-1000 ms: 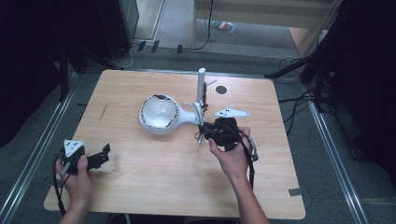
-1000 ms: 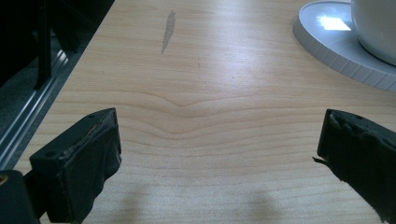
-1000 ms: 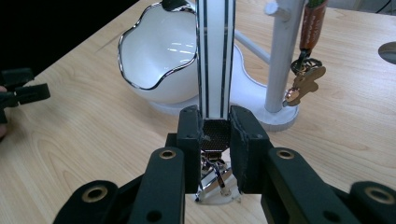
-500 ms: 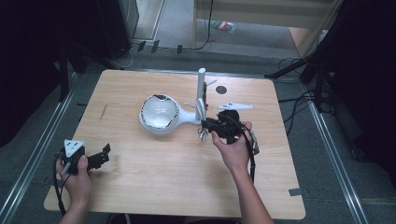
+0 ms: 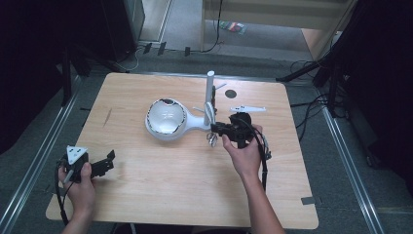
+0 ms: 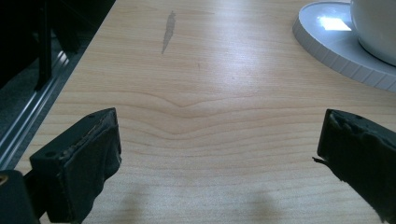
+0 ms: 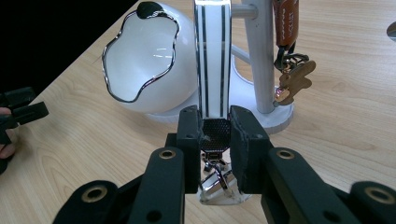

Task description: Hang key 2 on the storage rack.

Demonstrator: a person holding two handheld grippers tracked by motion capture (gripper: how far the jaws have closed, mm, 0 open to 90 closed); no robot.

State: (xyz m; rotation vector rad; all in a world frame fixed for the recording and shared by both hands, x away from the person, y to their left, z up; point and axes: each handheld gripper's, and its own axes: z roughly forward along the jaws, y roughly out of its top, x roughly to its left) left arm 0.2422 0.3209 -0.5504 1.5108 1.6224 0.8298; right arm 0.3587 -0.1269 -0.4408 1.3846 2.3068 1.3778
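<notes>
My right gripper (image 7: 215,133) is shut on a white strap with black stripes (image 7: 212,51); its metal clasp (image 7: 217,179) hangs below the jaws. Just beyond stands a white holder: a glossy bowl (image 7: 144,60) joined to an upright post (image 7: 261,56) with pegs. An orange strap (image 7: 286,18) with a brown figure charm (image 7: 295,79) hangs from the post. From above, the right gripper (image 5: 217,129) sits at the foot of the post (image 5: 209,92), right of the bowl (image 5: 166,117). My left gripper (image 5: 104,163) rests open near the table's front left corner, nothing between its jaws (image 6: 219,154).
The holder's round white base (image 6: 336,46) lies ahead and to the right of the left gripper. A small black disc (image 5: 231,93) lies on the wooden table (image 5: 146,195) behind the post. Metal rails and cables run along both sides of the table.
My right hand has moved a little away from the person, toward the foot of the post, with the strap in its jaws. The left hand has stayed still.
</notes>
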